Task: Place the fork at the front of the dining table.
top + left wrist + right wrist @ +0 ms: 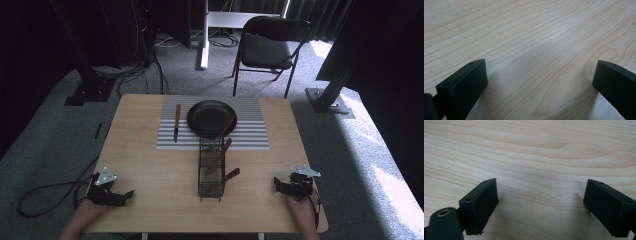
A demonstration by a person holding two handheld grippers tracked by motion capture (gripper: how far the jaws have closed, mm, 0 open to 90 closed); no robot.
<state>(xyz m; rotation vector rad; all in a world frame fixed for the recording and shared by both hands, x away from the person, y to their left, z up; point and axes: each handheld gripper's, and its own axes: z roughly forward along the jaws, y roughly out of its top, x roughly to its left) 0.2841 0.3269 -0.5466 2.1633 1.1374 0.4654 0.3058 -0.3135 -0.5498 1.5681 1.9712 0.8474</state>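
So from the high view, both hands are parked at the near edge of the counter (150,165) and nothing's been picked up. The left hand-held gripper (129,194) sits low on the wood, pointing right; the right hand-held gripper (276,183) mirrors it, pointing left. Between the 2 of them, a bit ahead, stands a black wire caddy (210,170), a narrow mesh basket with 3 wooden handles poking out at angles, the nearest (231,174) leaning toward the right one. Beyond the caddy there's a matte black plate (210,116) on a grey-and-white striped mat (250,131), and a wooden-handled knife (176,122) lying flat on the mat's left part. My guess is it's a place setting just starting: 1 utensil laid, the rest waiting in the caddy. Next move probably means lifting a hand off the counter, going in over the caddy rim and pinching a slim handle without snagging the wire.

Left gripper view: the left one's jaws are spread wide, blocky matte black plastic, with pale, smooth woodgrain between them and nothing held.

Right gripper view: same deal for the right hand-held gripper (541,202), jaws wide apart over bare laminate, empty.
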